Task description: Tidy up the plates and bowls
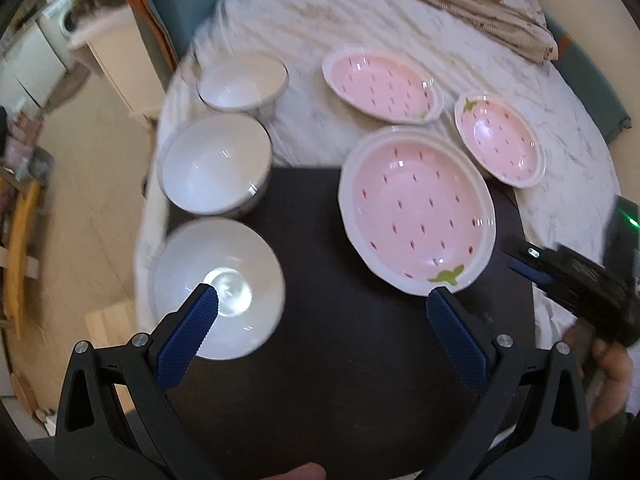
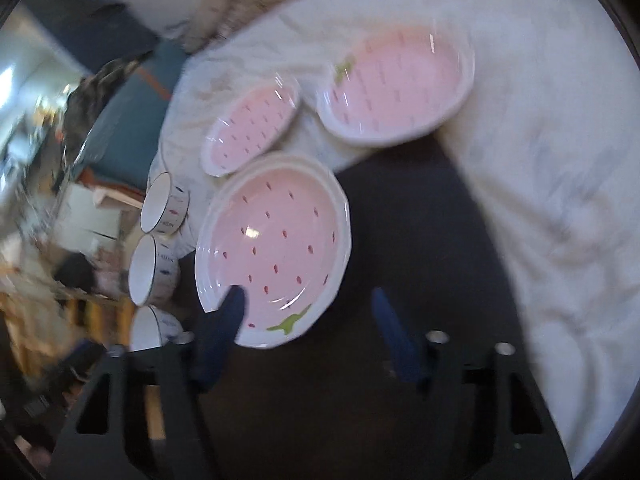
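Left wrist view: the left tool point(image 1: 322, 300) hangs with its jaws wide apart and nothing between them, pointing steeply down at a dark bench point(image 1: 320, 360) partly draped with a white marbled cloth point(image 1: 360, 28). Three white bowls run in a column on the left — the near bowl point(image 1: 218, 288) under the left blue pad, the middle bowl point(image 1: 214, 164) beyond it, the far bowl point(image 1: 242, 84) on the cloth. To the right lie three pink strawberry plates: a large plate point(image 1: 416, 216) on the dark bench, a small plate point(image 1: 500, 140) just beside it and an oval plate point(image 1: 382, 84) further back, both on the cloth. The right tool point(image 1: 528, 266) comes in from the right edge, near the large plate's rim.

Right wrist view, blurred: the right tool point(image 2: 308, 296) has its jaws partly apart, gripping nothing; one blue pad overlaps the near rim of the large plate point(image 2: 276, 252), the other stands over bare bench. Whether the pad touches the rim I cannot tell.

The step in hand looks like the approach to the large plate — nothing is lifted or stacked yet. Next, I judge, the right tool must straddle the rim by the green leaf and clamp thin porcelain squarely, or it may slip.
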A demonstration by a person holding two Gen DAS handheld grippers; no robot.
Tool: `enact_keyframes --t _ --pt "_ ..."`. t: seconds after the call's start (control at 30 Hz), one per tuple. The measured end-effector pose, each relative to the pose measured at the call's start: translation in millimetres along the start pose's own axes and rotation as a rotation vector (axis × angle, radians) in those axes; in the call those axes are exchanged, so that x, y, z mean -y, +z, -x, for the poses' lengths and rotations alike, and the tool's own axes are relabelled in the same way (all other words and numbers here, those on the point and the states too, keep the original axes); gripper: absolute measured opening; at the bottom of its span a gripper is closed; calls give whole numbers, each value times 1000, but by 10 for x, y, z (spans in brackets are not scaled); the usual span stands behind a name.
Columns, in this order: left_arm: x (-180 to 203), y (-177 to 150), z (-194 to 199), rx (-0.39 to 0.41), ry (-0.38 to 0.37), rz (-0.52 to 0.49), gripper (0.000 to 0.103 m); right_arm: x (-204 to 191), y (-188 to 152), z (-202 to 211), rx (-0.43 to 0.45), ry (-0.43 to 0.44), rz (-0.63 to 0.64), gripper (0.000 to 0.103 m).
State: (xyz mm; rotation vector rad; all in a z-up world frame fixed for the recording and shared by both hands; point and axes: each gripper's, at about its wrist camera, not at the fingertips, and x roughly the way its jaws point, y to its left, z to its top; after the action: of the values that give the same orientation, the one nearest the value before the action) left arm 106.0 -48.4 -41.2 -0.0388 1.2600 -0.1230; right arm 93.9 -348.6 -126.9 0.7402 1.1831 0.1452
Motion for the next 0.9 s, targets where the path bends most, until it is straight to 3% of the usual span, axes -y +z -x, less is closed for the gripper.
enact_keyframes --t 0.23,0.47,0.73,0.9 --pt "-23 -32 -230 -61 17 2 103 95 72 -542 -70 -30 -60 33" --pt "-56 -8 -244 -43 32 11 103 162 78 -652 -102 -75 -95 16" --pt "59 -76 -118 11 58 -52 103 20 -39 -554 -110 -101 -17 13" --pt "54 -127 -48 15 41 -48 103 -118 -331 -361 -92 -112 19 13"
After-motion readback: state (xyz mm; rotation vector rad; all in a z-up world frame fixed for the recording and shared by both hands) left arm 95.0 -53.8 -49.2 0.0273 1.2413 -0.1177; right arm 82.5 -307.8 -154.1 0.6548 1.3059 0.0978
